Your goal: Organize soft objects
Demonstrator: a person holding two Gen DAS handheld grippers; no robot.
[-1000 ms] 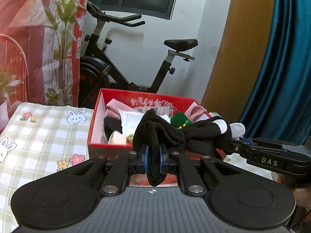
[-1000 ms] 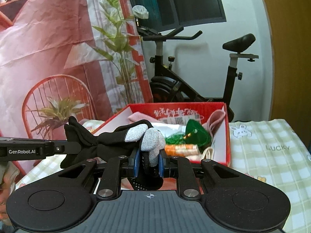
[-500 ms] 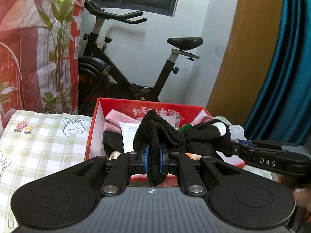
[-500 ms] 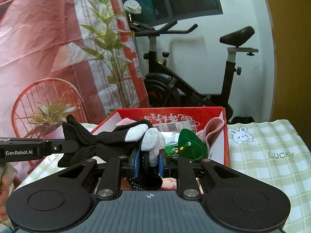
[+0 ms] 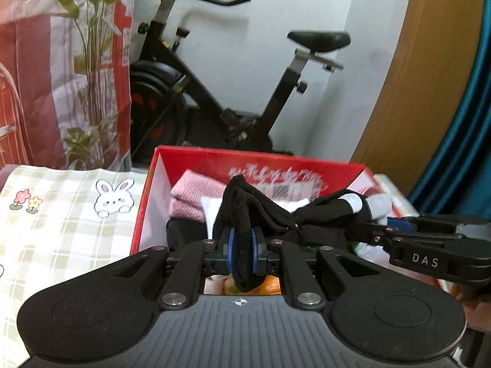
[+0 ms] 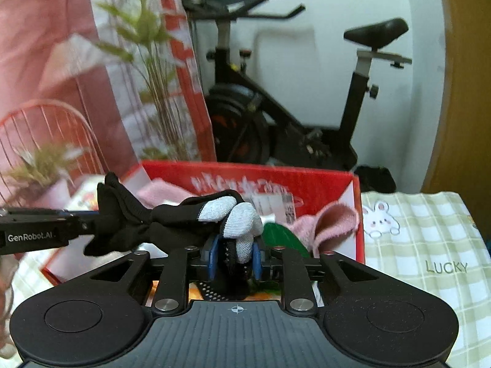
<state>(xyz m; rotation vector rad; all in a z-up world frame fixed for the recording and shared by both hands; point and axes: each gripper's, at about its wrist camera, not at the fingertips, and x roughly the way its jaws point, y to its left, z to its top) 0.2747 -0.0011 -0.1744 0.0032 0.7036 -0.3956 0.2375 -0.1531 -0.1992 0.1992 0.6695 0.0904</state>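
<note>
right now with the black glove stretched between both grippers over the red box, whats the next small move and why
Probably lower the black glove into the red box and let go: the right gripper has just been opening around its grey fingertips, while the left gripper clamps the cuff.

Surface covered by green-checked cloth (image 5: 64, 214) with bunny and flower prints, open red box (image 5: 147, 202) resting on it

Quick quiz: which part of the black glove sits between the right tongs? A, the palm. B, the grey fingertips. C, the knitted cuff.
B: in the right wrist view the black glove's grey fingertips sit between the right tongs; the left tongs pinch the cuff.
</note>
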